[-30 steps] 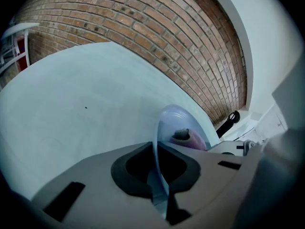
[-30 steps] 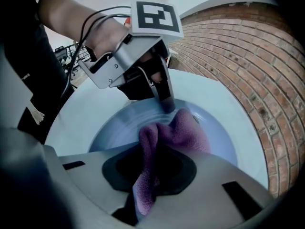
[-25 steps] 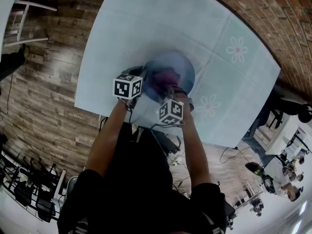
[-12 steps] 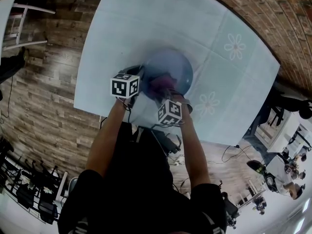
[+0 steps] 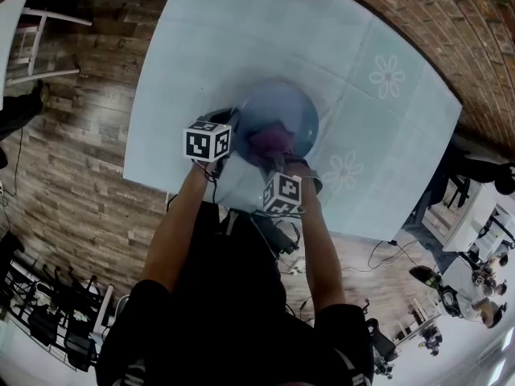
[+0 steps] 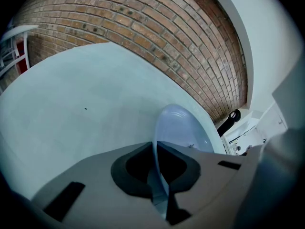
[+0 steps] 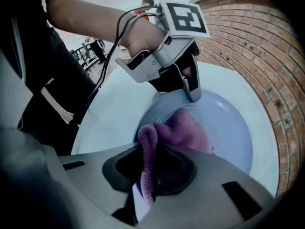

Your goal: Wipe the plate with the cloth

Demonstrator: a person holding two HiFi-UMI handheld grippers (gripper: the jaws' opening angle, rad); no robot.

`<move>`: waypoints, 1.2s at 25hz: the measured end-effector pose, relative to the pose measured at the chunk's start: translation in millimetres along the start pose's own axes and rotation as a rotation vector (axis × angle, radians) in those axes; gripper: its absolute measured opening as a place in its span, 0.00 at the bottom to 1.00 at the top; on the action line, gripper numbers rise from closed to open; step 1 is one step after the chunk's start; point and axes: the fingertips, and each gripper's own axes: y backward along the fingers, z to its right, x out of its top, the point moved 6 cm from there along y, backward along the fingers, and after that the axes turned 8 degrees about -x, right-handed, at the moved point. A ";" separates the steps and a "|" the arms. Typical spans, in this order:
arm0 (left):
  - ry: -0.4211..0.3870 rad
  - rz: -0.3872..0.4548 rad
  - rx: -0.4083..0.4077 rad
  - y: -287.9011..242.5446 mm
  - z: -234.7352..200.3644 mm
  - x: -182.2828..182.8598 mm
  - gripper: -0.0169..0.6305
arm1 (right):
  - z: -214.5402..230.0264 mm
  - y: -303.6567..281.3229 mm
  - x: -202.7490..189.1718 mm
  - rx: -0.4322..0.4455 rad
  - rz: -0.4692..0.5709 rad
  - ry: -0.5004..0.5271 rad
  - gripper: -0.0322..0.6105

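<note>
Mid-wipe, close to the near edge of the table point(image 5: 241, 39).
At left, clamping the rim of the plate point(image 5: 283, 107) between the shut jaws of the left gripper point(image 6: 161, 187); at right, pinching the cloth point(image 7: 183, 130) in the right gripper point(image 7: 147, 175), pressing it onto the plate's face. Next, likely: sweeping over the rest, bracing the rim.

Pale blue flower-print table point(image 5: 241, 30); blue plate point(image 5: 291, 105) at its near edge, left of centre, contact with surface unclear.
</note>
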 end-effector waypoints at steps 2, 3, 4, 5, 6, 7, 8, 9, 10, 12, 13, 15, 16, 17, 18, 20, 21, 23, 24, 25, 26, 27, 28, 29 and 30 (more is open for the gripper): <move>-0.002 -0.003 -0.001 0.2 0.2 -0.1 0.09 | -1.6 6.9 -3.7 -0.013 -0.022 -0.016 0.15; -0.002 -0.003 -0.002 0.7 0.1 -0.2 0.09 | -2.3 9.5 -6.0 -0.020 -0.034 -0.023 0.15; -0.002 -0.003 -0.002 1.2 0.0 -0.3 0.09 | -2.8 11.3 -8.6 -0.028 -0.044 -0.029 0.15; -0.002 -0.001 -0.002 1.2 0.0 -0.4 0.09 | -2.8 12.1 -11.2 -0.036 -0.048 -0.037 0.15; -0.003 0.000 -0.002 1.0 0.1 -0.3 0.09 | -2.1 12.1 -13.4 -0.041 -0.050 -0.047 0.15; -0.004 0.000 -0.002 0.7 0.4 0.0 0.09 | -0.9 11.4 -15.5 -0.045 -0.053 -0.054 0.15; -0.004 0.000 -0.003 0.4 0.8 0.2 0.09 | 0.5 10.0 -17.4 -0.047 -0.058 -0.057 0.15; -0.004 0.000 -0.003 0.2 1.3 0.3 0.09 | 2.1 8.0 -19.3 -0.048 -0.067 -0.056 0.15; -0.003 -0.001 -0.005 0.0 1.6 0.3 0.09 | 3.7 5.6 -20.8 -0.044 -0.075 -0.056 0.15; -0.002 -0.002 -0.007 -0.4 0.9 0.3 0.09 | 6.5 0.7 -22.1 -0.026 -0.079 -0.061 0.15; -0.003 -0.003 -0.008 -0.6 0.2 0.5 0.09 | 7.6 -1.1 -22.2 -0.019 -0.075 -0.065 0.15; -0.007 -0.006 -0.008 -0.7 -0.3 0.1 0.09 | 7.9 -2.2 -22.9 -0.025 -0.054 -0.070 0.15; -0.008 -0.008 -0.007 -0.6 -0.1 -0.3 0.09 | 7.5 -1.9 -23.5 -0.040 -0.039 -0.071 0.15; -0.009 -0.008 -0.007 -0.7 0.1 -0.6 0.09 | 7.5 -1.6 -24.2 -0.060 -0.023 -0.072 0.15; -0.009 -0.006 -0.007 -0.7 0.0 -0.5 0.09 | 8.1 -1.6 -24.5 -0.082 -0.007 -0.074 0.15; -0.007 -0.001 -0.010 -0.7 -0.8 0.3 0.09 | 10.7 -2.7 -23.9 -0.117 0.017 -0.081 0.15; -0.007 -0.001 -0.010 -0.5 -1.2 0.5 0.09 | 12.2 -3.5 -23.2 -0.126 0.023 -0.084 0.15; -0.009 -0.002 -0.010 -0.4 -1.3 0.6 0.09 | 16.0 -4.9 -21.5 -0.133 0.032 -0.087 0.15; -0.011 -0.004 -0.010 -0.8 -1.0 0.6 0.09 | 18.8 -5.3 -21.0 -0.133 0.036 -0.089 0.15; -0.013 -0.006 -0.011 -1.4 -0.6 0.5 0.09 | 21.9 -5.9 -20.7 -0.134 0.041 -0.090 0.15; -0.015 -0.007 -0.011 -1.9 -0.3 0.5 0.09 | 25.2 -6.5 -20.5 -0.136 0.046 -0.090 0.15; -0.016 -0.009 -0.012 -2.0 0.0 0.5 0.09 | 28.4 -7.1 -20.2 -0.138 0.051 -0.090 0.15; -0.016 -0.010 -0.012 -1.8 0.1 0.4 0.09 | 31.5 -7.6 -19.7 -0.139 0.054 -0.089 0.15; -0.015 -0.010 -0.012 -1.5 0.0 0.2 0.09 | 34.6 -7.9 -19.1 -0.141 0.057 -0.087 0.15; -0.013 -0.010 -0.014 -1.3 -0.2 -0.1 0.09 | 37.5 -8.3 -18.3 -0.144 0.059 -0.086 0.15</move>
